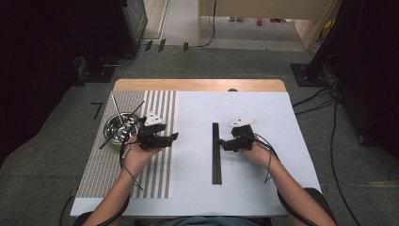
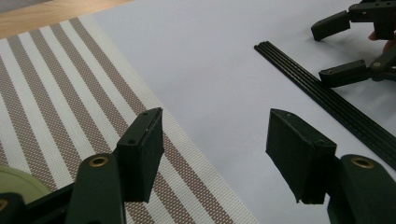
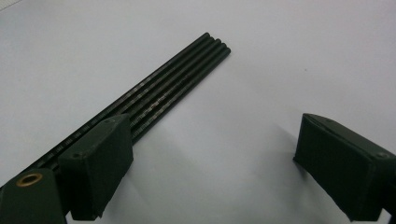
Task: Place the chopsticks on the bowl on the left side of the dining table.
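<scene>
The landmark is the bundle of black rods [image 1: 216, 153], which lies flat on the white sheet [image 1: 244, 188] in a tight side-by-side row, running from the near side of the table [image 1: 197, 85] toward the far side. The right gripper [image 1: 224, 141] sits just to the right of the bundle, at about the middle of its length, with its tips pointing at the rods. In the right gripper view, its jaws stand wide apart with nothing clamped between them; one jaw pad overlaps the bundle [image 3: 154, 100] in the picture, and whether it touches the rods cannot be told. The other pad is over bare sheet, clear of the rods. The left gripper [image 1: 172, 138] is well to the left of the bundle, over the right edge of the striped mat [image 1: 155, 174]. In the left gripper view, its jaws are likewise spread apart and empty, with the mat [image 2: 56, 93] below one jaw and the bundle [image 2: 327, 100] farther off beyond the other. The metal bowl [image 1: 120, 128] stands on the mat, farther left of the bundle than the left gripper, with thin sticks [image 1: 117, 113] resting in it and leaning over its rim.
</scene>
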The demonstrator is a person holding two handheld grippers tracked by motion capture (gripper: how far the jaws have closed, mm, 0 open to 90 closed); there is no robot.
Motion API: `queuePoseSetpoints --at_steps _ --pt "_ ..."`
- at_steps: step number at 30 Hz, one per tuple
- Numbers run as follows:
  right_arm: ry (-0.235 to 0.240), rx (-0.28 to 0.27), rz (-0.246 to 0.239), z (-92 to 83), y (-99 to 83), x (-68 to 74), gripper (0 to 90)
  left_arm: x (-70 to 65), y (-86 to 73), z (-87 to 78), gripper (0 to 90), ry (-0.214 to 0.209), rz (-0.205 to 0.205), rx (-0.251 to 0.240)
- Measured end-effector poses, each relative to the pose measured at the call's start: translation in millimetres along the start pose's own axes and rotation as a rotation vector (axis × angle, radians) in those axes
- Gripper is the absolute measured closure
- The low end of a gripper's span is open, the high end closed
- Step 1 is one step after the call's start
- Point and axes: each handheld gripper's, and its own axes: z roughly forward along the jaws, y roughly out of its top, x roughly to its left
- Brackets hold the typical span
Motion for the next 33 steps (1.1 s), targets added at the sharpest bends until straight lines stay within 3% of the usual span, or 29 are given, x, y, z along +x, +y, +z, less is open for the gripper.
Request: queuePoseSetpoints --at_steps 22,33 --pt "0.000 0.000 -0.001 0.0 0.0 -0.1 11.0 -18.3 0.5 14.5 36.4 -0.012 0.034 0.011" --pt "0.000 0.000 -0.001 0.0 0.0 0.0 11.0 -22.7 0.5 18.5 36.2 -0.011 0.030 0.010"
